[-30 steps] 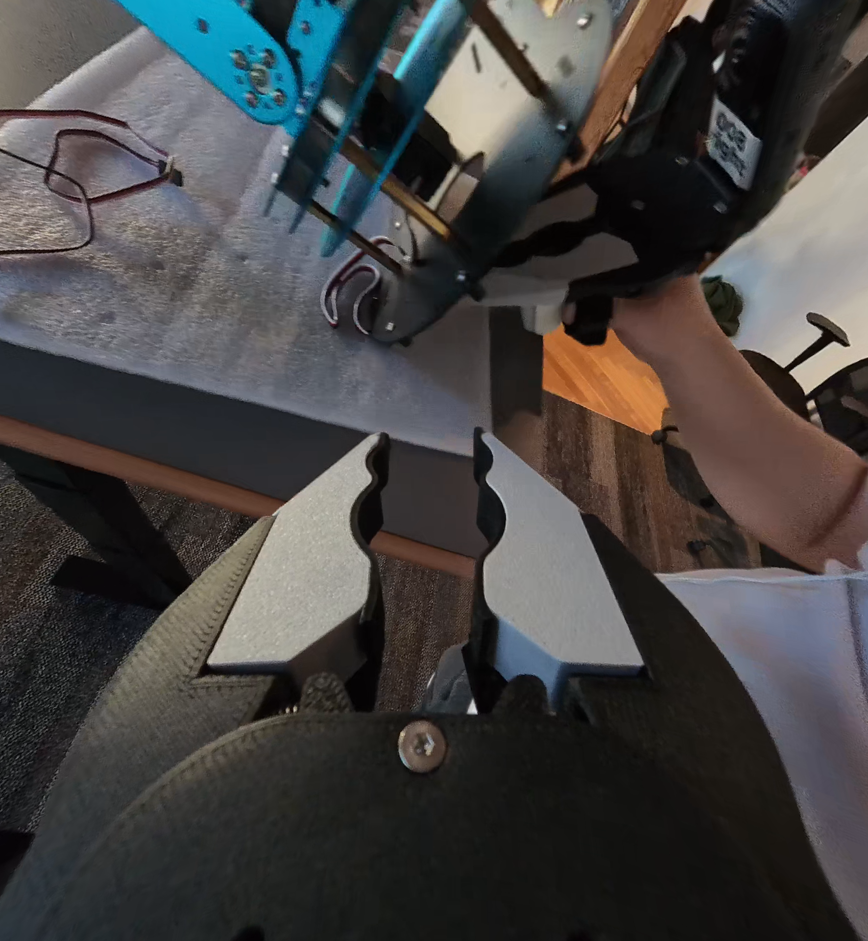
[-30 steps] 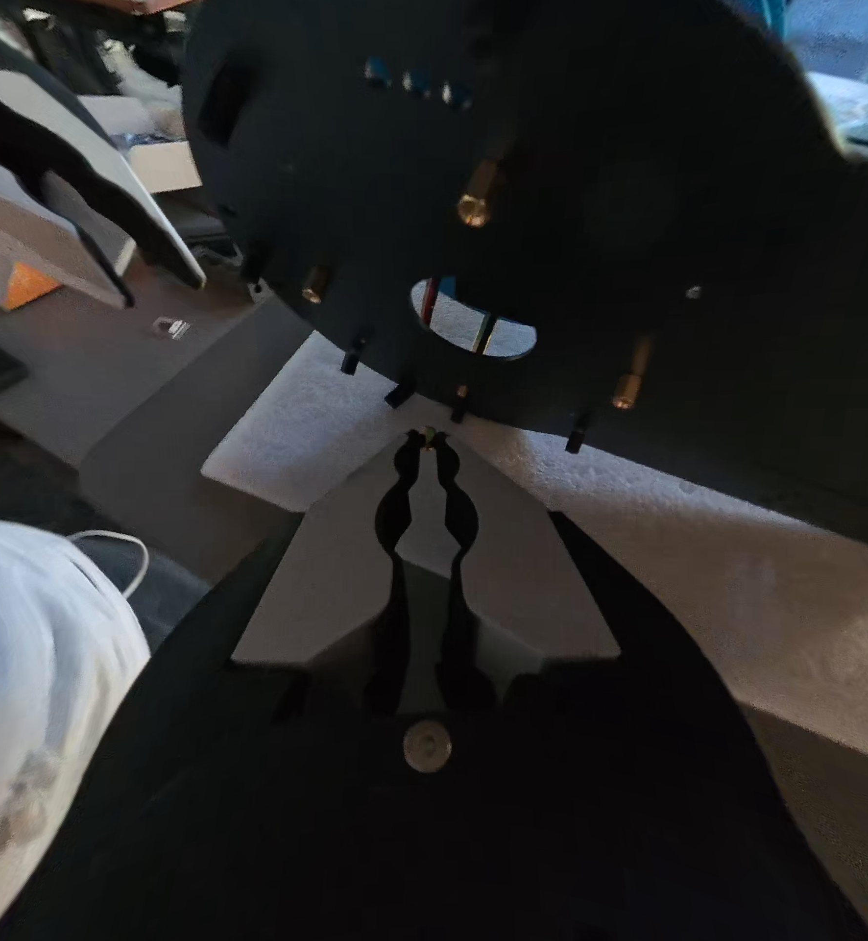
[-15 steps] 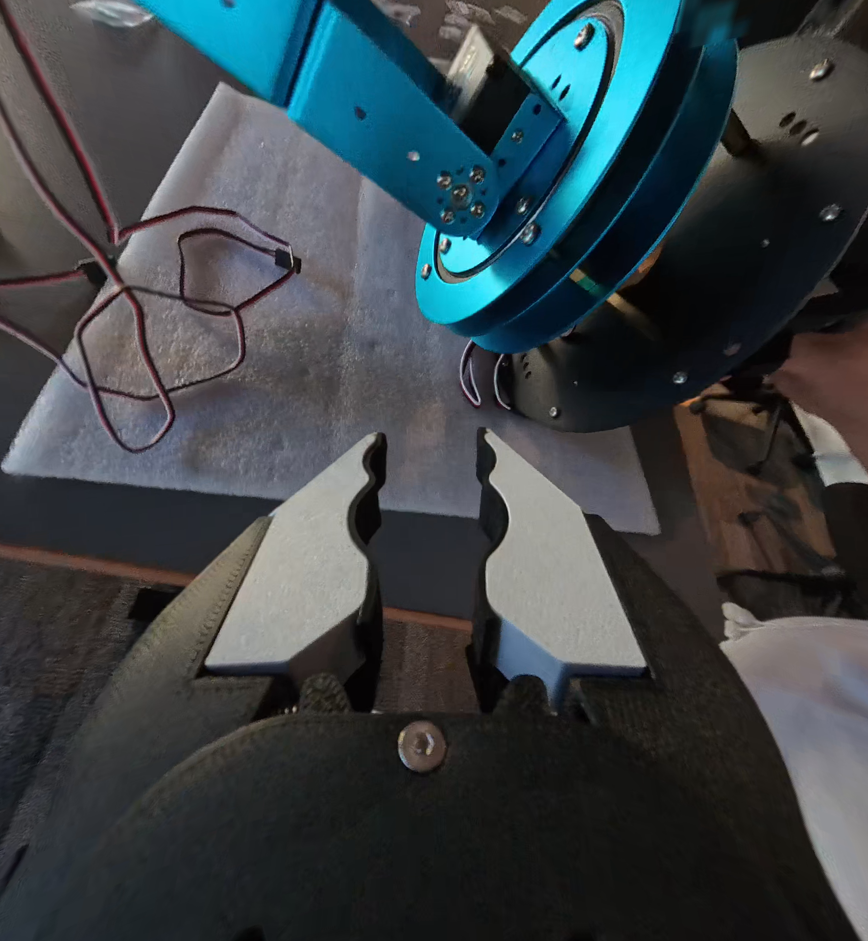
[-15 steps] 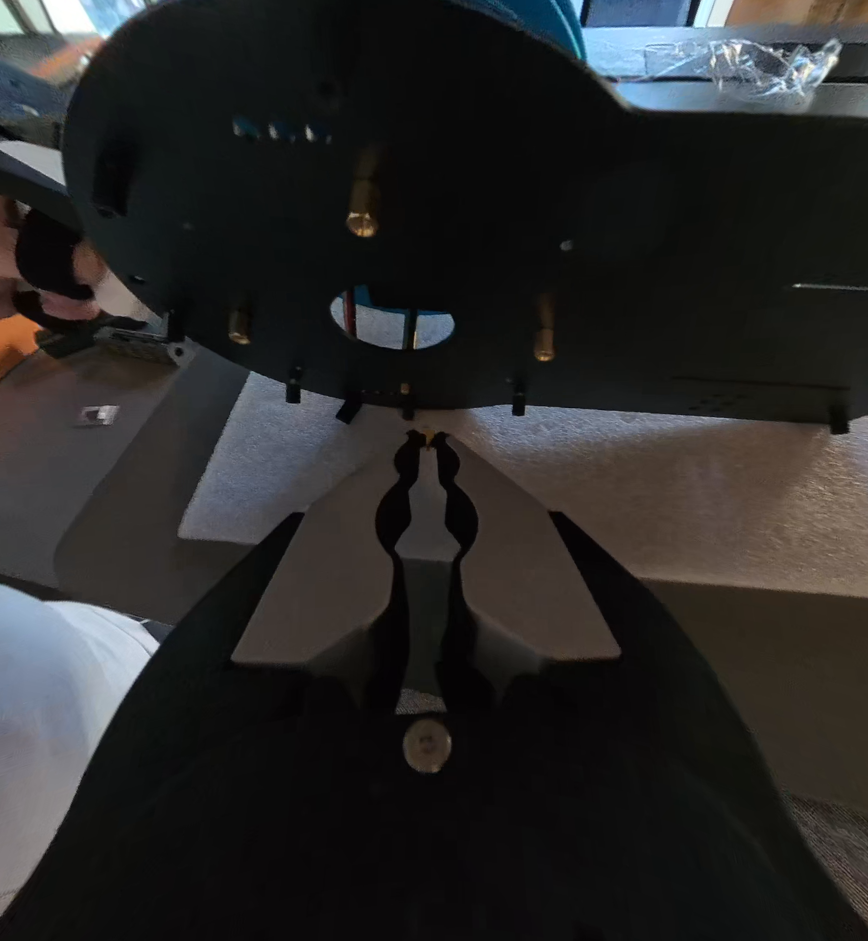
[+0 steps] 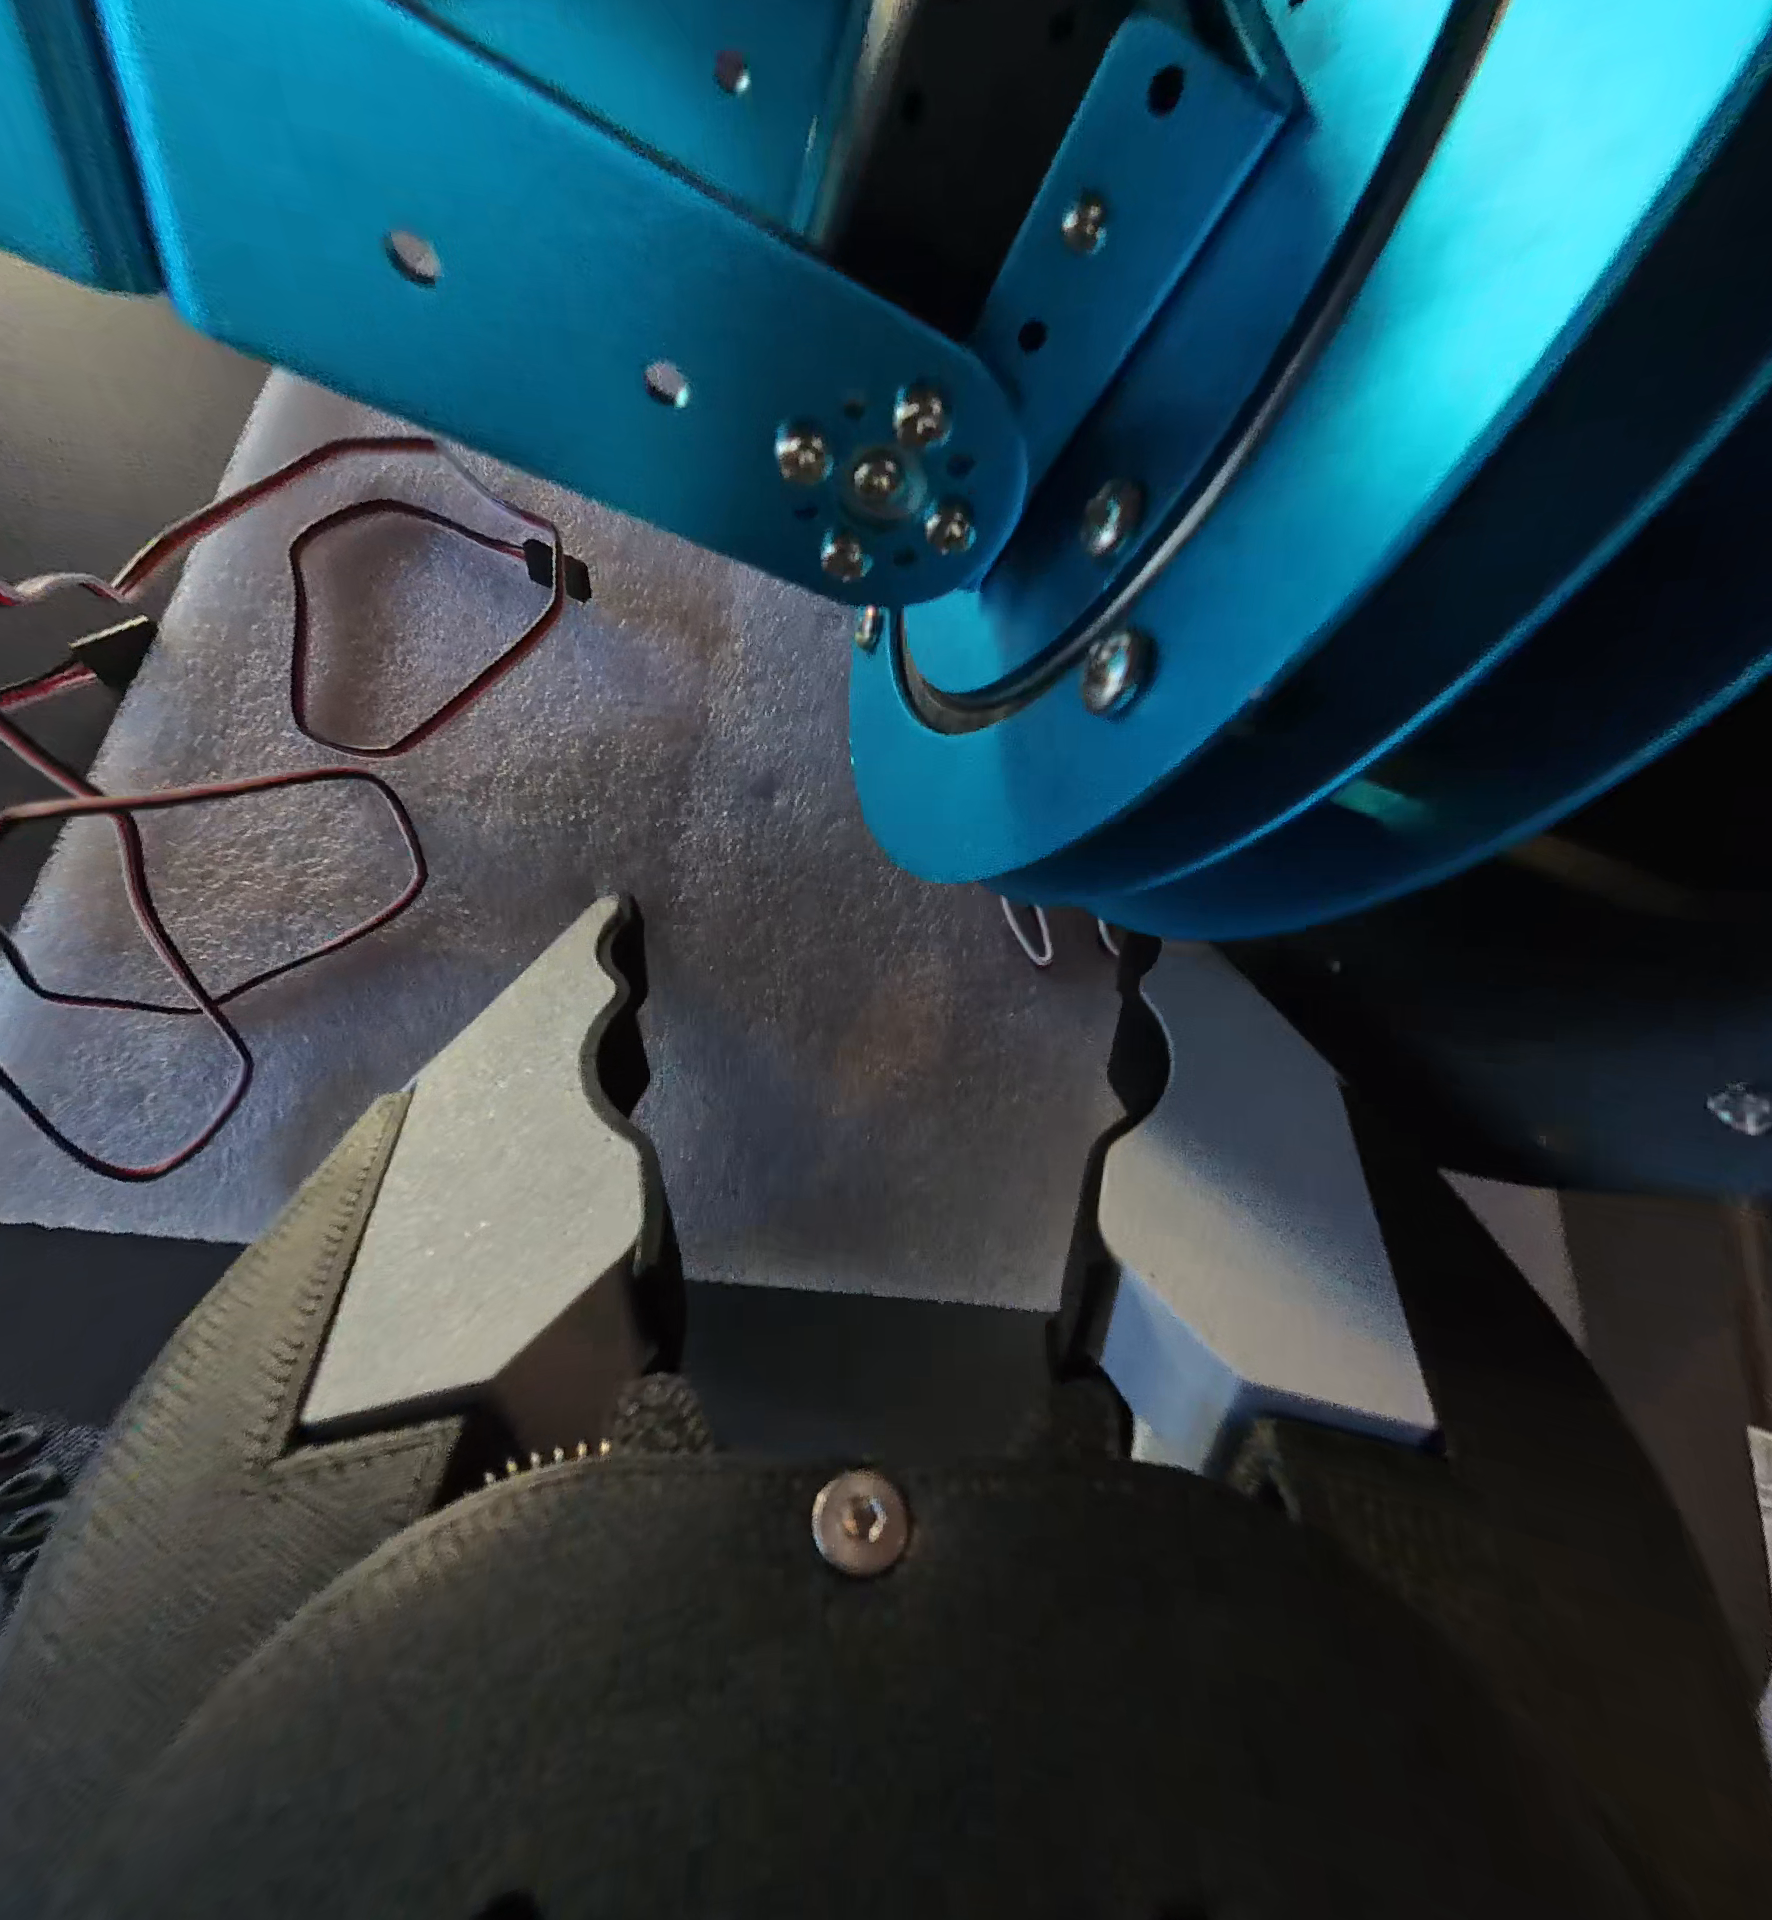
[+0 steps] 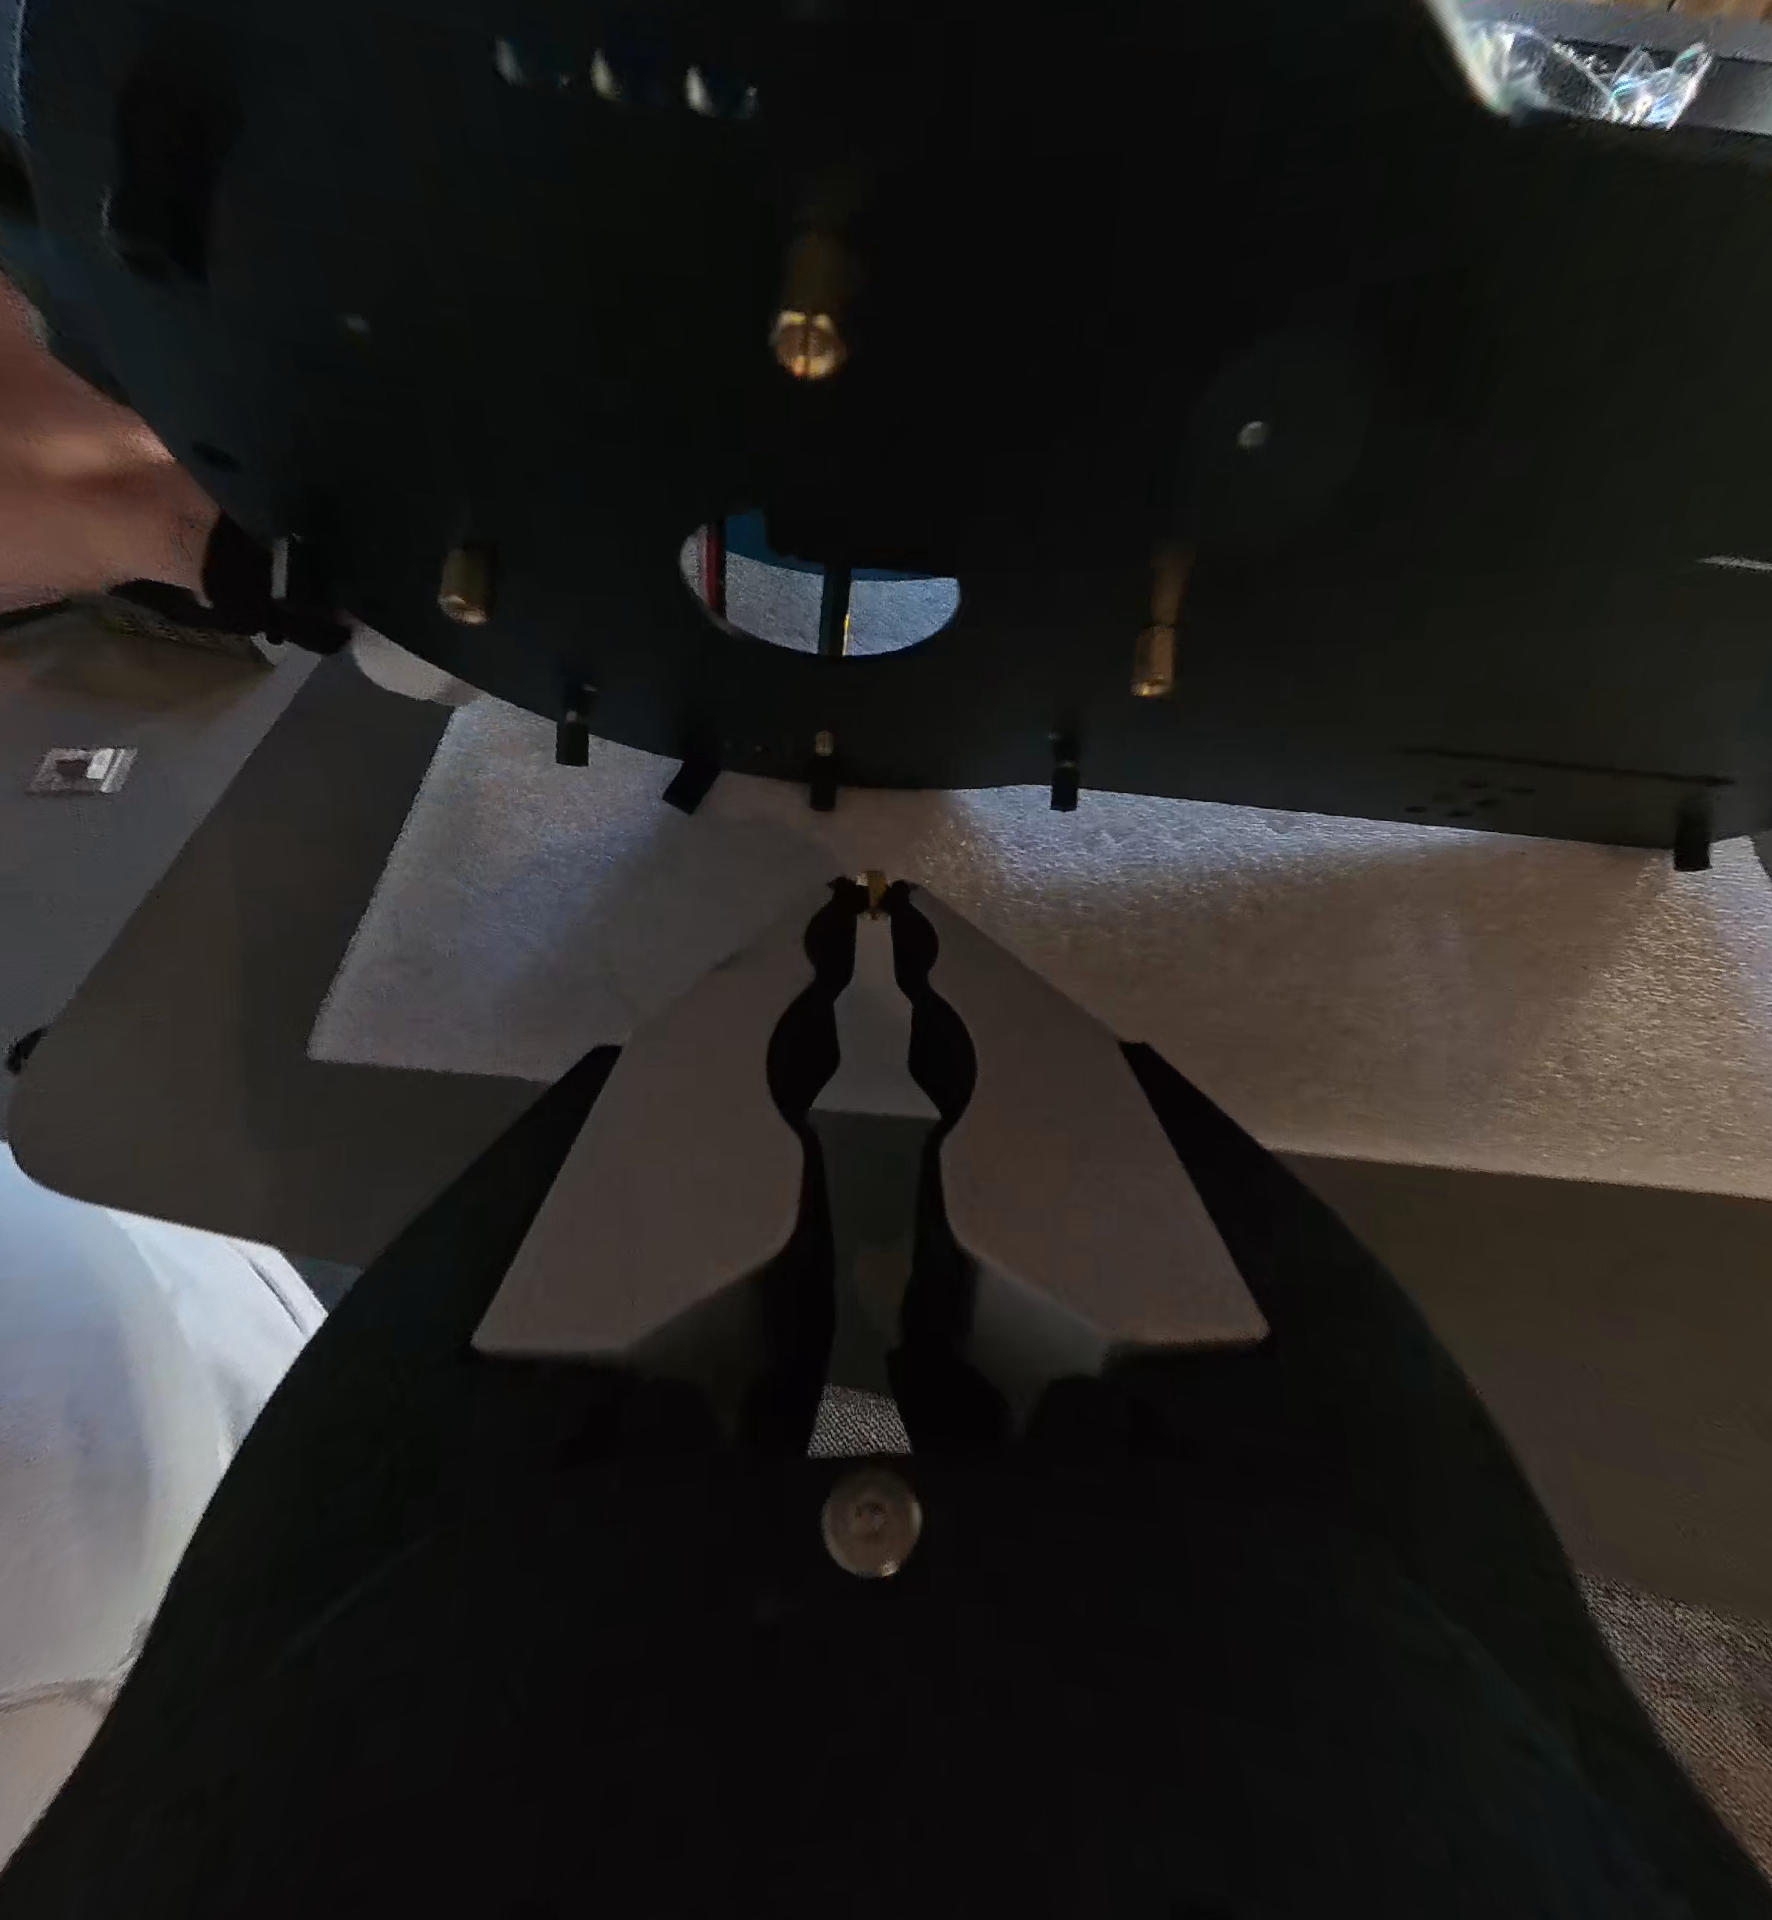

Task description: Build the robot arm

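Observation:
A blue metal arm assembly with a round blue turntable (image 5: pixel 1277 675) and a blue bracket (image 5: pixel 570 281) sits on a black round base plate (image 5: pixel 1588 1039), tilted over a grey foam sheet (image 5: pixel 809 1091). My left gripper (image 5: pixel 874 927) is open wide and empty, with its right fingertip just under the turntable's rim. My right gripper (image 6: pixel 866 891) is shut on a tiny brass piece (image 6: pixel 871 881), just below the edge of the plate's dark underside (image 6: pixel 965 312). Brass standoffs (image 6: pixel 809 322) and a round hole (image 6: pixel 820 592) show there. What holds the plate tilted is hidden.
Loose red-and-black servo wires (image 5: pixel 238 831) lie on the foam to the left. A hand (image 6: pixel 30 468) is at the plate's left edge. A clear plastic bag (image 6: pixel 1588 62) lies at the far right, and a small clear item (image 6: pixel 82 771) on the dark tabletop.
My left gripper has opened wide and moved in close under the blue turntable. My right gripper stays shut on the brass piece, and the plate's underside is nearer.

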`<state>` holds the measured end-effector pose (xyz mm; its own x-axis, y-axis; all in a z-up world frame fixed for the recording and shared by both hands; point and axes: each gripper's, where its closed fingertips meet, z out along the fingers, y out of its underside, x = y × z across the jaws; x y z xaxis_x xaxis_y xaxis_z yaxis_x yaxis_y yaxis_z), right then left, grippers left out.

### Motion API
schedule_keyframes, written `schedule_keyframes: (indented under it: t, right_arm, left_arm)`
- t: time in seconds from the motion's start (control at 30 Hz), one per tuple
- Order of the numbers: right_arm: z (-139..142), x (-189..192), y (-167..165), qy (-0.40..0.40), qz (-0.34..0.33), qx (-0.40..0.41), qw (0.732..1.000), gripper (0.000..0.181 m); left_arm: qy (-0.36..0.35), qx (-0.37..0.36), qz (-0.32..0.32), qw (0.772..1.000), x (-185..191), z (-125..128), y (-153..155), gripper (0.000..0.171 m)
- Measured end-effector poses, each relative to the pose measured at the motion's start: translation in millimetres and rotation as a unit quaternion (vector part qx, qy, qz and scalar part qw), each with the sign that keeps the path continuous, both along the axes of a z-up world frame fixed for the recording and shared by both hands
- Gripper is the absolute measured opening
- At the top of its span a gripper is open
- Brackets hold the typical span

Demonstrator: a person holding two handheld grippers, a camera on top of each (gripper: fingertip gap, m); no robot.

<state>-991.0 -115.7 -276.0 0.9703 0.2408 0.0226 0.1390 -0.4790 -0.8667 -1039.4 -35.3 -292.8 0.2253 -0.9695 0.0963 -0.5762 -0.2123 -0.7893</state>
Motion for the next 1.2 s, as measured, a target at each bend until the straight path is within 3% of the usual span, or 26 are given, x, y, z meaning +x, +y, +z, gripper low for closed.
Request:
schedule_keyframes:
  t: [0.2,0.37,0.57,0.73,0.8,0.87,1.0,1.2]
  right_arm:
    - [5,9,-3,0.019,-0.003,0.02,1.0,0.005]
    - [9,12,-4,0.034,0.0,0.038,0.999,0.005]
    - [14,3,-1,0.045,0.013,0.058,0.997,0.005]
    - [5,-8,4,0.048,0.023,0.052,0.997,0.005]
    - [3,-11,6,0.06,0.025,0.048,0.997,0.005]
    - [1,-14,9,0.073,0.023,0.043,0.996,0.005]
    - [-2,-16,17,0.091,0.01,0.023,0.996,0.005]
    - [0,-18,22,0.106,0.001,0.028,0.994,0.004]
  left_arm:
    - [0.049,0.053,0.008,0.997,2,-7,3,0.094]
    - [0.069,0.077,0.027,0.994,-1,-6,11,0.108]
    - [0.063,0.116,0.02,0.991,1,-1,1,0.079]
    - [0.068,0.11,0.022,0.991,0,-1,-1,0.066]
    - [0.078,0.148,0.033,0.985,-4,4,9,0.031]
    - [0.098,0.184,0.041,0.977,-10,4,21,0.038]
    - [0.078,0.111,0.048,0.99,-16,5,18,0.044]
    - [0.033,0.085,0.057,0.994,-35,32,10,0.047]
